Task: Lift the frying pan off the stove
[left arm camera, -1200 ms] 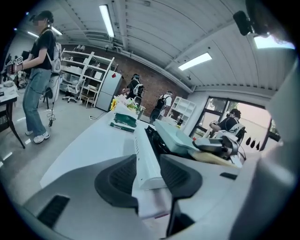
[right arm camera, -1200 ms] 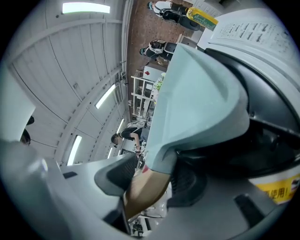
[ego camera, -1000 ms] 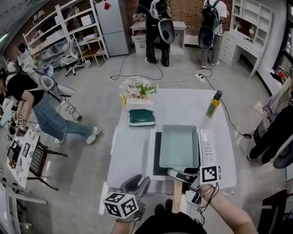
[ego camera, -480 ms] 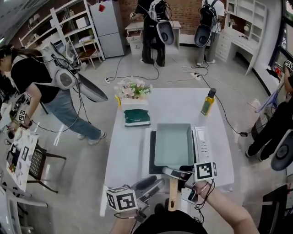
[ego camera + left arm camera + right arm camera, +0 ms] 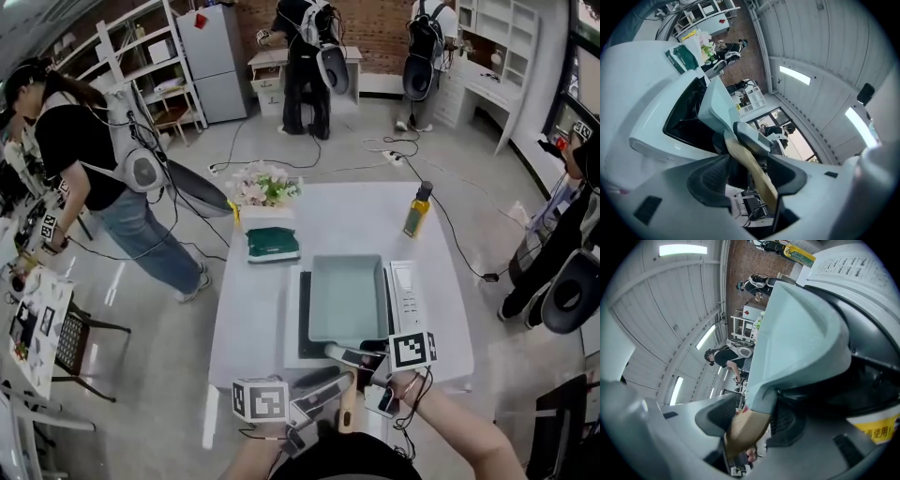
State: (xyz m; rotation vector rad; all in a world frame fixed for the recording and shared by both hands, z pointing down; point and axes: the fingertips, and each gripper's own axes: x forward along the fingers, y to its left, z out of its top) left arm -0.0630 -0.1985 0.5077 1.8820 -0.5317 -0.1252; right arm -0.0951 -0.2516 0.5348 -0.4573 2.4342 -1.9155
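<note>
A pale teal rectangular frying pan (image 5: 347, 295) sits on the black stove top (image 5: 303, 323), its wooden handle (image 5: 346, 410) sticking out past the table's near edge. My right gripper (image 5: 361, 358) is shut on the handle where it meets the pan; in the right gripper view both pads press the wood (image 5: 745, 432) under the pan (image 5: 797, 333). My left gripper (image 5: 323, 389) reaches in from the left. Its jaws are opening, and the handle (image 5: 754, 171) runs between them with a gap at the left pad (image 5: 710, 180).
The stove's white control panel (image 5: 408, 295) lies right of the pan. On the white table (image 5: 248, 309) are a green folded cloth (image 5: 272, 245), flowers (image 5: 262, 186) and an oil bottle (image 5: 416, 210). A person (image 5: 103, 178) stands left of the table, others farther back. Cables cross the floor.
My left gripper has swung right, from beside the table edge to around the handle's end, and its jaws have spread. The right gripper stays put. A person has walked in at the left.
</note>
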